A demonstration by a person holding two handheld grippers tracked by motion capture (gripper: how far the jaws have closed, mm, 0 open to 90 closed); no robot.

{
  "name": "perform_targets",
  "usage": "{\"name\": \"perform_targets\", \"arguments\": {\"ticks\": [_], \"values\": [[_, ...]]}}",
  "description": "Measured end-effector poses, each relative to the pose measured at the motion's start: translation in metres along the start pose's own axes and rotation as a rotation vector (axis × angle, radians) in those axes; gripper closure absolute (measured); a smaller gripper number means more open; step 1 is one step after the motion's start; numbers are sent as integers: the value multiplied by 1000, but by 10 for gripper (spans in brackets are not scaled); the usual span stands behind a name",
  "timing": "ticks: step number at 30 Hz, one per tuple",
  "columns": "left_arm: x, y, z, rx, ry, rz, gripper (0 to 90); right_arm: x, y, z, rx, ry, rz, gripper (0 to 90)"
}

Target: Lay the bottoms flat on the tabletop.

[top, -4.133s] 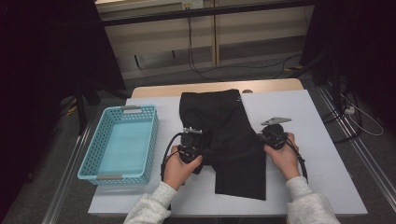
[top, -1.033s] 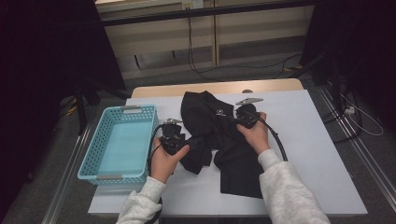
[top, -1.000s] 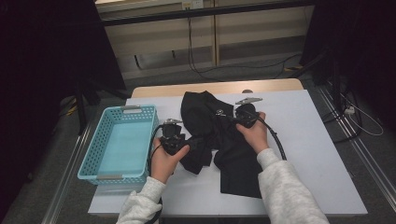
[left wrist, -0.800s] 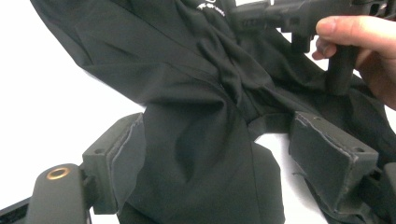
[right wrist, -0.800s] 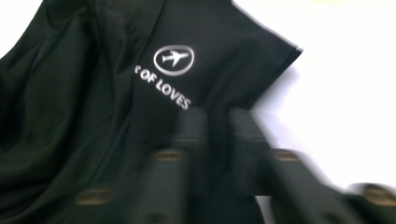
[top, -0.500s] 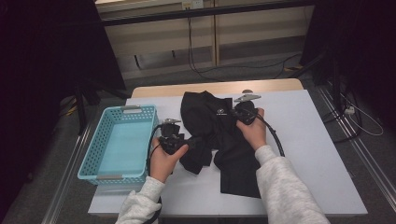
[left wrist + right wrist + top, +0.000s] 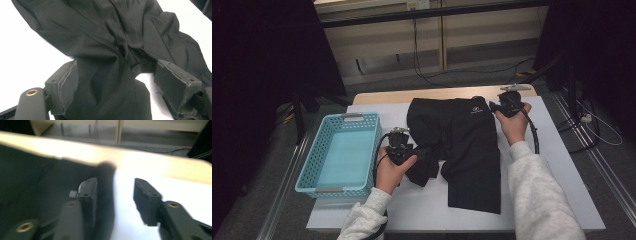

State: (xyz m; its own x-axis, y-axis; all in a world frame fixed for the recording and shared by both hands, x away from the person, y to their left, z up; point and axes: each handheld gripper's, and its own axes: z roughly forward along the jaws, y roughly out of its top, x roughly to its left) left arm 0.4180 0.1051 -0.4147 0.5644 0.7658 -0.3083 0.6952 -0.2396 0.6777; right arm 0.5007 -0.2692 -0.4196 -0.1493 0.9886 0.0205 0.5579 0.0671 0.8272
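Pinching the shorts leg in your left gripper anchored the fold; right gripper jaws had just been opening, spread, at the waistband corner.

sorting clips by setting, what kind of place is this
Probably a lab or workshop recording bay, not a home: a white table with black shorts and a blue basket, dark curtains at the sides, loose cables on a carpeted floor.
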Motion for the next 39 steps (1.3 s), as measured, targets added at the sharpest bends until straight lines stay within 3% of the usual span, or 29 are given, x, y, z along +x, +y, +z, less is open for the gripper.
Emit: {"name": "perform_targets", "arguments": {"ticks": [1,3,7,11,13,17,19,22,24,30,32,34,36,39], "values": [[0,0,0,2,2,-2,194,1,-8,-3,20,39,4,496],[1,-1,-1,6,7,0,186,5,-24,-12,83,56,-35,418],[0,-1,-3,15,1,13,177,13,-53,-42,121,97,-95,392],[-2,-2,-4,5,10,15,168,18,-76,-70,148,123,-92,353],[-4,-1,-6,-5,10,22,167,20,-85,-79,157,123,-116,383],[-4,-1,-9,-10,15,25,167,26,-96,-90,163,154,-79,376],[-3,-2,-9,2,20,22,165,30,-100,-90,177,148,-97,381],[-3,-2,-8,10,26,23,162,32,-106,-85,185,148,-64,375],[-3,-2,-8,11,27,26,162,35,-107,-86,176,138,-95,381],[-5,-5,-9,20,21,25,162,39,-111,-93,179,170,-115,519],[-6,-6,-10,23,21,30,162,36,-111,-95,181,185,-100,631],[-5,-7,-10,27,20,28,162,35,-112,-96,180,191,-86,689],[-3,-8,-9,29,22,23,162,36,-111,-96,184,210,-104,840],[-4,-8,-8,28,16,17,162,37,-112,-95,180,234,-107,895]]}}
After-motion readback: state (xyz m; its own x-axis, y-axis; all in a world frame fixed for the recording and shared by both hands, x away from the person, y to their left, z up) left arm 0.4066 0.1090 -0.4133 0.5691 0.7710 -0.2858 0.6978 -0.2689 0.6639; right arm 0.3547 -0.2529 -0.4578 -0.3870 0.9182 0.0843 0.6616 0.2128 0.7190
